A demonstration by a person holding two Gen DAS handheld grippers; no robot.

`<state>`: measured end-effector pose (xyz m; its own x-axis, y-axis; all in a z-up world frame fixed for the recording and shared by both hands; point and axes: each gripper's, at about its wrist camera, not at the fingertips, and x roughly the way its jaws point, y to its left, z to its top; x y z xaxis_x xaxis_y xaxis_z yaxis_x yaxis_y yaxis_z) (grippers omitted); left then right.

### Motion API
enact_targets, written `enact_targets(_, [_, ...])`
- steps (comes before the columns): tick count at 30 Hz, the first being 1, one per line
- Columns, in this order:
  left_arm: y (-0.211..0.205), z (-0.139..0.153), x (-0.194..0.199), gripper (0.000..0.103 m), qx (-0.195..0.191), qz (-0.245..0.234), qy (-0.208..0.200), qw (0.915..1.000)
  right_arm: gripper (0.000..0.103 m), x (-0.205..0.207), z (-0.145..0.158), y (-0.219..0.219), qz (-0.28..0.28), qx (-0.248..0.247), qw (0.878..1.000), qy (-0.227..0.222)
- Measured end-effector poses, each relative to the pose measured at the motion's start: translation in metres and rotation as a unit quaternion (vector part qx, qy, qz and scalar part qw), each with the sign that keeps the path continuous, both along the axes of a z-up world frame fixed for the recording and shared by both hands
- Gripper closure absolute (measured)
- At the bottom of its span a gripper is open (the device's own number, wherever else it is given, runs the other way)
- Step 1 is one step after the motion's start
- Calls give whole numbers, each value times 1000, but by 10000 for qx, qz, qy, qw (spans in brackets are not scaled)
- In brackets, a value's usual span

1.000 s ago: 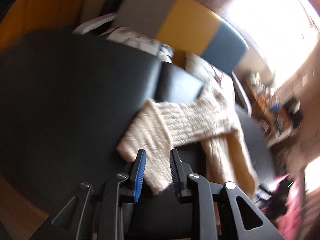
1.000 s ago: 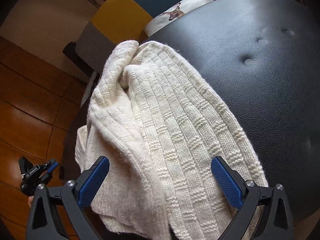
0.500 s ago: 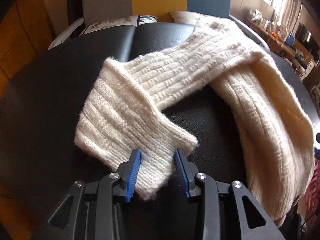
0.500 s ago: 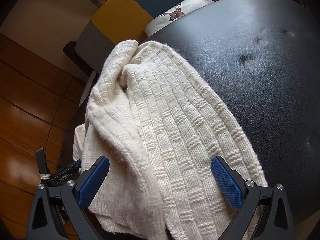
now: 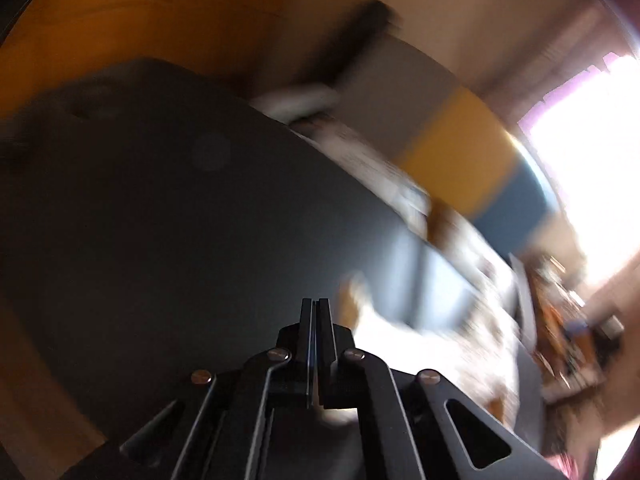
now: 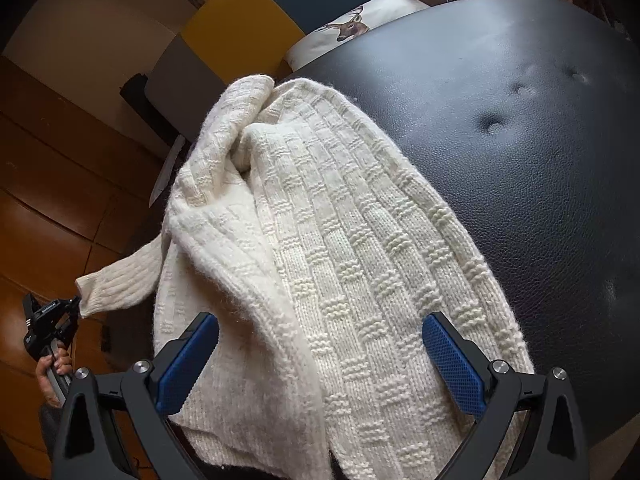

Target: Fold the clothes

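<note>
Holds the right tool [image 6: 320, 330] with jaws wide apart, one blue pad [image 6: 188, 360] on each side of the near end of the cream knit sweater [image 6: 352, 248], heaped along the left part of the black tufted counter [image 6: 540, 140] and spilling over its left edge. Grips with the left tool [image 6: 54, 320], jaws pressed together, the ribbed cuff of a sleeve [image 6: 116, 284] stretched out to the left, off the counter and above the wooden floor [image 6: 48, 200]. Shows past the far edge a deer-print cushion [image 6: 352, 26] and a grey, yellow and blue chair back [image 6: 248, 28]; left wrist view too blurred for more.
</note>
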<state>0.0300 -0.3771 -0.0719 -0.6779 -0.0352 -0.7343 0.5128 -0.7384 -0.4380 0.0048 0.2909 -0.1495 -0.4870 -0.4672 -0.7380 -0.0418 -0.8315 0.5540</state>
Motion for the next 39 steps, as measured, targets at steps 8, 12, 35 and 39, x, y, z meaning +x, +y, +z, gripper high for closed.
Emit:
enact_targets(8, [-49, -36, -3, 92, 537, 543, -712, 9945, 0, -3, 2, -5, -16, 193, 9997, -137])
enact_targets(12, [28, -46, -7, 83, 1409, -608, -264, 9878, 0, -2, 2, -5, -10, 212, 9997, -149])
enact_targets(35, [221, -150, -115, 83, 3714, -282, -102, 9280, 0, 1, 0, 2, 147, -54, 9998, 92])
enact_targets(39, [199, -118, -115, 98, 3492, -384, 268, 9359, 0, 0, 4, 3, 272, -119, 9994, 166])
